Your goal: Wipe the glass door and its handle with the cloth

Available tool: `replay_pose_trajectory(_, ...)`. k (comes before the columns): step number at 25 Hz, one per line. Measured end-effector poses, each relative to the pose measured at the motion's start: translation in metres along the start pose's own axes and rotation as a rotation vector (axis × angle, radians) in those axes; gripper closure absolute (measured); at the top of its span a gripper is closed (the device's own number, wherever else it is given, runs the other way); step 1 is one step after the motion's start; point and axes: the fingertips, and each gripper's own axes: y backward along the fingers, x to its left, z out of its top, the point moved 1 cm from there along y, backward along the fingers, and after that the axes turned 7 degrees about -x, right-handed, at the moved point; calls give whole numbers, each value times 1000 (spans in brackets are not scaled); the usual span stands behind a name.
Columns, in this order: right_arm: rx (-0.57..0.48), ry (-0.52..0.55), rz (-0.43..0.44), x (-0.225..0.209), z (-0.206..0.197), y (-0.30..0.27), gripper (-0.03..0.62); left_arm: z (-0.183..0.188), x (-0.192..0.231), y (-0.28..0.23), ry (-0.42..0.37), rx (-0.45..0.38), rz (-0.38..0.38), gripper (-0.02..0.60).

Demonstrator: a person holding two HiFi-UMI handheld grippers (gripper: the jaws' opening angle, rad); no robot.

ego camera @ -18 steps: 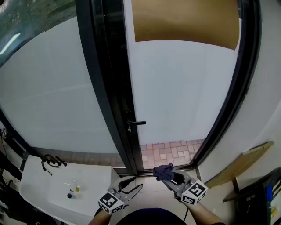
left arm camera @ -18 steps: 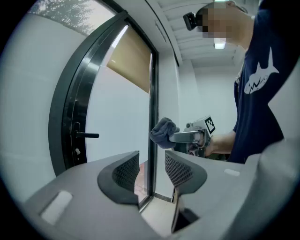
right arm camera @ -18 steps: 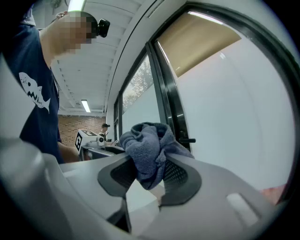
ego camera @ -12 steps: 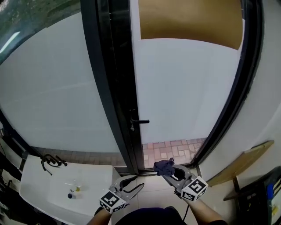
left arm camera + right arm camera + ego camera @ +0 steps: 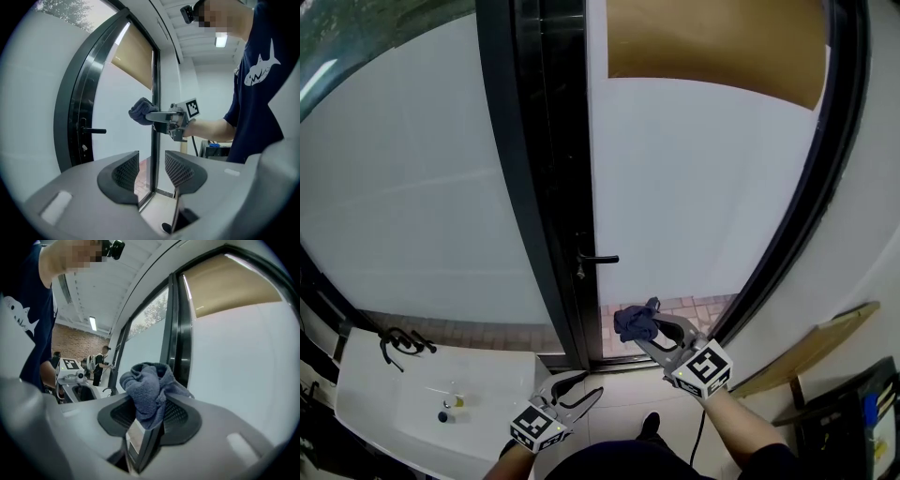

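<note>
Right gripper is clamped tight on the cloth, a dark blue-grey rag bunched into a lump that sticks out past the jaw tips. It's held up in front of the lower part of the glass door, near the handle and off to its right. I can't tell whether the cloth is actually on the glass (no view really shows that gap). The handle is a black lever sitting horizontal, poking out to the right from the dark door frame.

Left gripper has nothing in it. Its 2 jaws sit a moderate gap apart, and you can see straight between them to the door's edge and the floor. It hangs low, close to the person's body, well apart from the door and lower than the right one.

The glass is frosted white, with a tan panel across the top. At the lower left there's a white table with a black cable thing and a few small bits too tiny to identify.
</note>
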Motion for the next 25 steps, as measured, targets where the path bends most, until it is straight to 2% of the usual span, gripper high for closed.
replay_pose_trajectory(7,71,277,74,-46,23,-72,454,8,22,-5,-8,-29,76,372)
replay_pose_trajectory(11,110,390,107,-71,27,-118,456,9,35,-9,4,-40,127,353)
replay_pose_trajectory(20,293,712,170,-102,3,-211,456,-3,56,-12,61,-21,213,353)
replay_pose_trajectory(25,370,974,198,-111,-20,-246,456,-6,62,-14,76,-24,233,354)
